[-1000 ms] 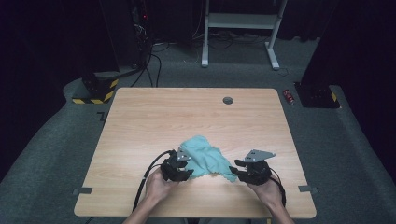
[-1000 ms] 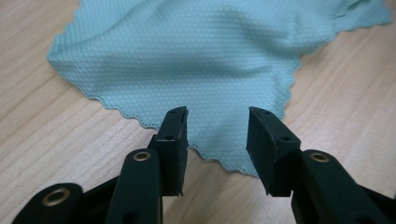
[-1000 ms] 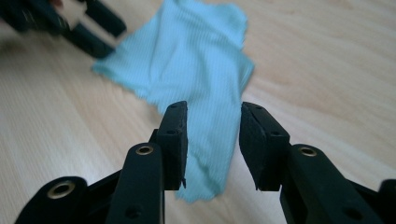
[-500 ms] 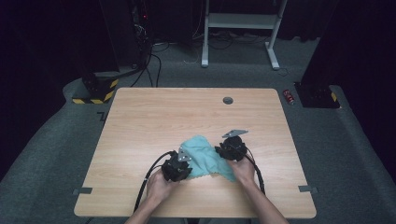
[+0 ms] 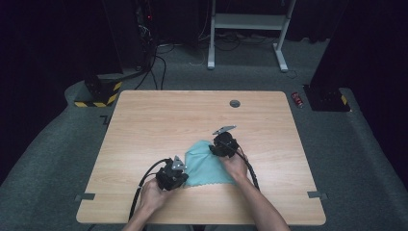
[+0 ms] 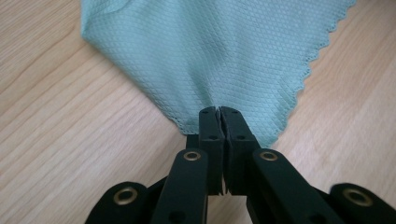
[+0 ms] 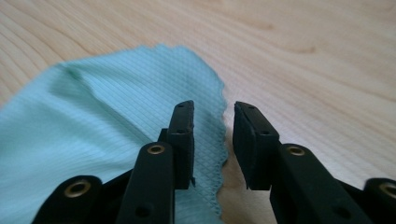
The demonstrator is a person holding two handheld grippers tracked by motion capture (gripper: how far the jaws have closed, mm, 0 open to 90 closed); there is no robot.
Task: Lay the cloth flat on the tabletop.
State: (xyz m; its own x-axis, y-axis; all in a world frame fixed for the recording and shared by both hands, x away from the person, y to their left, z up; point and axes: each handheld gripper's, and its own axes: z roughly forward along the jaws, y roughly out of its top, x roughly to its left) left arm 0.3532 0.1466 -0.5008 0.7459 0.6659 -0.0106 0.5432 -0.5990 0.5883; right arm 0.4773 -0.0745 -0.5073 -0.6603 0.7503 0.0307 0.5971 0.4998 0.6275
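cloth [image 5: 208, 163]: you have a pale teal cloth, fine diamond weave, scalloped edge
table [image 5: 159, 120]: light wood grain under your hands
left gripper [image 6: 219, 116]: your left one is black, brass-coloured rivets
right gripper [image 7: 214, 125]: black, same rivets
block [image 5: 98, 94]: far left, yellow and black stripes

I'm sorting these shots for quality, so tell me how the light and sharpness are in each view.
High view: table evenly lit, surroundings dark, image soft. Left gripper view: cloth weave crisp, left gripper sharp, shut on its corner, no glare. Right gripper view: right gripper sharp and open, near cloth weave clear, far wood grain blurred.
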